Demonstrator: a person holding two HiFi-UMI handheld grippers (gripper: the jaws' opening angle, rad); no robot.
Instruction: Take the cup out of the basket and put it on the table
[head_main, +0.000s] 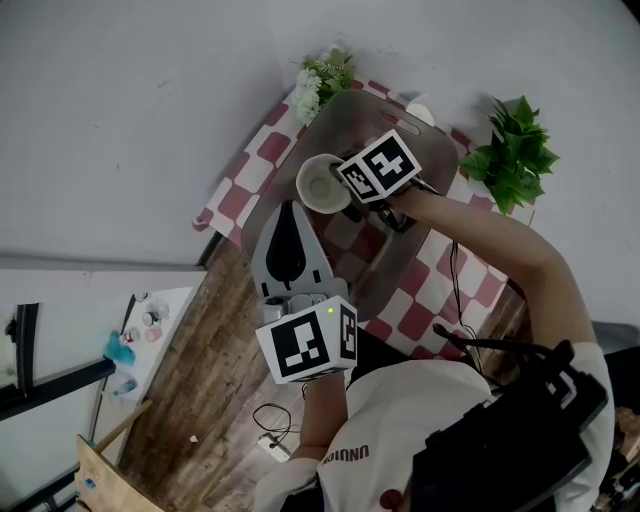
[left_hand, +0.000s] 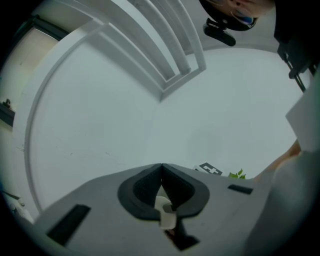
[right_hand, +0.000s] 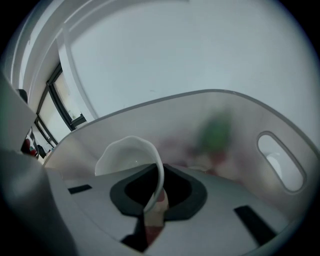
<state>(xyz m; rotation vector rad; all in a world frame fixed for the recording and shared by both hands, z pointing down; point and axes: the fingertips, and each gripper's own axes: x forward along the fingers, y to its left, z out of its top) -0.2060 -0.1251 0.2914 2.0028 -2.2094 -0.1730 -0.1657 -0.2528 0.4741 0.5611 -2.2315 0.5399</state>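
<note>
Head view, cup: we see the white cup (head_main: 322, 183) upright, mouth up, long axis roughly vertical, over the grey basket (head_main: 440, 170) on the checkered surface (head_main: 262, 150).
Head view, tongs: the right tongs (head_main: 348, 206) grip its rim; the left tongs (head_main: 290, 208) are well short of it.
Head view, writing: the shirt print is too small for us to read.
Left gripper view: the left tongs (left_hand: 161, 172) are pressed together, empty.
Right gripper view: the right tongs (right_hand: 159, 185) pinch the cup (right_hand: 125, 155) wall; the basket (right_hand: 235, 120) wall rises behind it, so it is possibly not clear of the basket.

A plain white wall (head_main: 130, 110) stands behind the table (head_main: 262, 150) in its red-and-white checked cloth (head_main: 415, 305) — a green plant (head_main: 515, 150) and white flowers (head_main: 312, 85) at its edge — over a wood floor (head_main: 200, 390), with a dark-framed window (right_hand: 64, 100) off to one side.
</note>
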